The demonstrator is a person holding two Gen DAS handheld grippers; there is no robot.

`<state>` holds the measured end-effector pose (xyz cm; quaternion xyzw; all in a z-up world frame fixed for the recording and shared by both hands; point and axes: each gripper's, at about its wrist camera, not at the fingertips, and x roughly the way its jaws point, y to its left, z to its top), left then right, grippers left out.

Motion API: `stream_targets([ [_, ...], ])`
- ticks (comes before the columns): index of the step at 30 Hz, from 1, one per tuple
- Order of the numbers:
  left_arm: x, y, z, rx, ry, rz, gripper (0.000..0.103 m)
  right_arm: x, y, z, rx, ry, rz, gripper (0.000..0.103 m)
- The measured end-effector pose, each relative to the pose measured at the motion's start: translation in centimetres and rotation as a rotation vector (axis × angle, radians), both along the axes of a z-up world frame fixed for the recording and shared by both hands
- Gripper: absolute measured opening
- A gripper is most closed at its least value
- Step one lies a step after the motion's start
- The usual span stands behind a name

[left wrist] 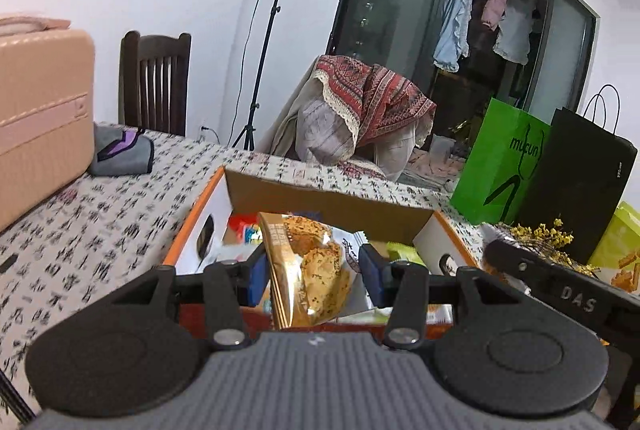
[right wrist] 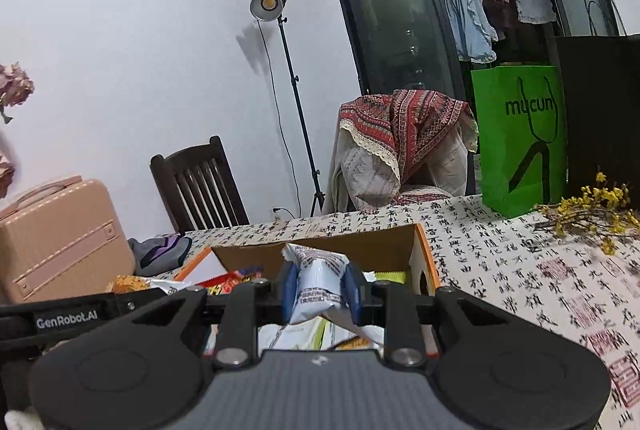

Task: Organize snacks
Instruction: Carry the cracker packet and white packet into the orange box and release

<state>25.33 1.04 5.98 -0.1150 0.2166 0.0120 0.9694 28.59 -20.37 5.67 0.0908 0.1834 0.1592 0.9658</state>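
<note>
Cardboard box, centre frame, holds loose snacks. Above it, left gripper clamps a golden snack packet; right gripper clamps a white packet. Slick film may slip out.

A: How many paper bags stand beyond the cardboard box?
B: Two: one green bag, one black bag.
A: Chairs behind it?
B: Two, a bare chair and a draped chair.
</note>
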Motion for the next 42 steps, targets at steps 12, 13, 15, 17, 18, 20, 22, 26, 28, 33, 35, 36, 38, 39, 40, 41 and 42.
stream_targets([
  [12, 5.2, 0.1, -1.0, -0.029, 0.035, 0.018, 0.048, 4.5, 2.1, -1.4, -0.042, 0.002, 0.002, 0.025],
  [13, 5.5, 0.1, -1.3, -0.026, 0.037, 0.020, 0.048, 4.7, 2.0, -1.8, -0.040, 0.004, 0.000, 0.025],
  [15, 5.8, 0.0, -2.1, -0.011, 0.032, 0.022, 0.048, 5.0, 2.0, -2.5, -0.045, 0.005, -0.002, 0.025],
  [17, 6.1, -0.2, -2.8, 0.029, 0.030, 0.037, 0.048, 5.2, 1.9, -3.0, -0.053, 0.013, 0.001, 0.025],
  [18, 6.2, -0.1, -3.1, 0.036, 0.036, 0.041, 0.048, 5.3, 1.9, -3.2, -0.058, 0.014, 0.004, 0.025],
  [20, 6.4, 0.3, -3.3, 0.024, 0.042, 0.035, 0.048, 5.4, 2.0, -3.7, -0.072, 0.017, 0.006, 0.025],
  [22, 6.4, 0.5, -3.5, 0.025, 0.035, 0.030, 0.049, 5.7, 1.9, -4.0, -0.075, 0.026, 0.009, 0.025],
  [26, 6.0, 0.4, -3.5, 0.048, 0.000, 0.024, 0.060, 5.8, 2.0, -4.3, -0.086, 0.032, 0.013, 0.028],
  [28, 5.6, 0.6, -3.3, 0.036, -0.025, 0.016, 0.076, 5.8, 1.9, -4.4, -0.086, 0.037, 0.013, 0.035],
  [33, 4.5, 1.0, -2.7, 0.026, -0.089, 0.062, 0.103, 5.4, 1.2, -4.2, -0.067, 0.026, -0.004, 0.093],
  [35, 4.5, 1.2, -2.6, 0.020, -0.086, 0.071, 0.103, 5.2, 0.9, -4.0, -0.058, 0.018, -0.003, 0.103],
  [36, 4.6, 1.3, -2.6, 0.018, -0.082, 0.076, 0.103, 5.2, 0.9, -4.0, -0.059, 0.018, -0.005, 0.103],
  [38, 4.6, 1.3, -2.7, 0.017, -0.077, 0.082, 0.103, 5.2, 1.0, -4.0, -0.072, 0.024, -0.013, 0.103],
  [39, 4.6, 1.3, -2.7, 0.018, -0.076, 0.086, 0.103, 5.2, 1.1, -4.1, -0.081, 0.025, -0.014, 0.103],
  [40, 4.6, 1.3, -2.6, 0.018, -0.076, 0.088, 0.103, 5.2, 1.1, -4.1, -0.085, 0.025, -0.014, 0.103],
  [41, 4.6, 1.4, -2.6, 0.017, -0.077, 0.089, 0.103, 5.2, 1.2, -4.1, -0.088, 0.026, -0.014, 0.103],
  [42, 4.5, 1.4, -2.6, 0.016, -0.079, 0.088, 0.103, 5.2, 1.2, -4.1, -0.090, 0.025, -0.016, 0.103],
])
